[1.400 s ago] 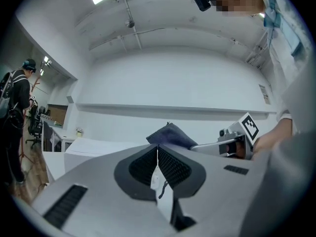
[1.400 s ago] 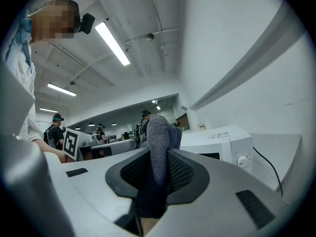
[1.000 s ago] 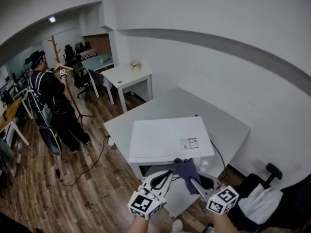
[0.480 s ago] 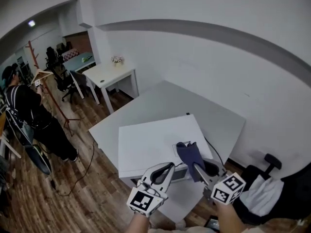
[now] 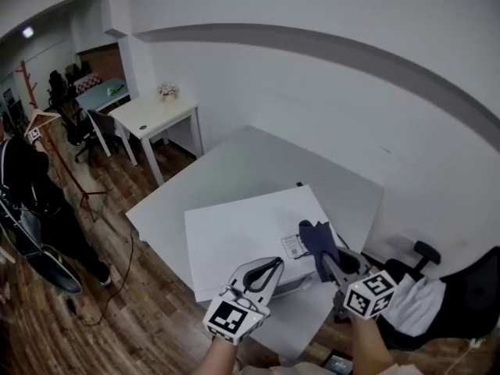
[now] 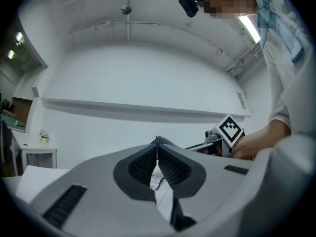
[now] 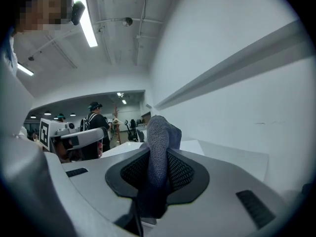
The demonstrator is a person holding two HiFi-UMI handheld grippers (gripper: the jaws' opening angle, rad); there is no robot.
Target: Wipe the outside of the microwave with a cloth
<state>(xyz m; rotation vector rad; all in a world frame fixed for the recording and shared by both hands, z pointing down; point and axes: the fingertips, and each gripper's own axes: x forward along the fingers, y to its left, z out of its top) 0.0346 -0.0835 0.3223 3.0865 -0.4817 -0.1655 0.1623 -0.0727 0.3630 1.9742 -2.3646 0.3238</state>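
You're in an open-plan office; at the upper left of the head view a small white desk [image 5: 152, 117] carries a potted flower [image 5: 166, 92], with a black swivel chair [image 5: 78, 127] and a teal-topped desk [image 5: 105, 94] behind it; a large white table [image 5: 258, 158] stands mid-frame on a wood-plank floor [image 5: 117, 287]; another swivel chair [image 5: 426, 252] shows at the lower right; a strip light [image 7: 89, 21] and bare pipes [image 7: 148, 4] cross the ceiling in the right gripper view.

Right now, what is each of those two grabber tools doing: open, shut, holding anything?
Left gripper: jaws shut, nothing between them.
Right gripper: jaws closed on a dark blue cloth.
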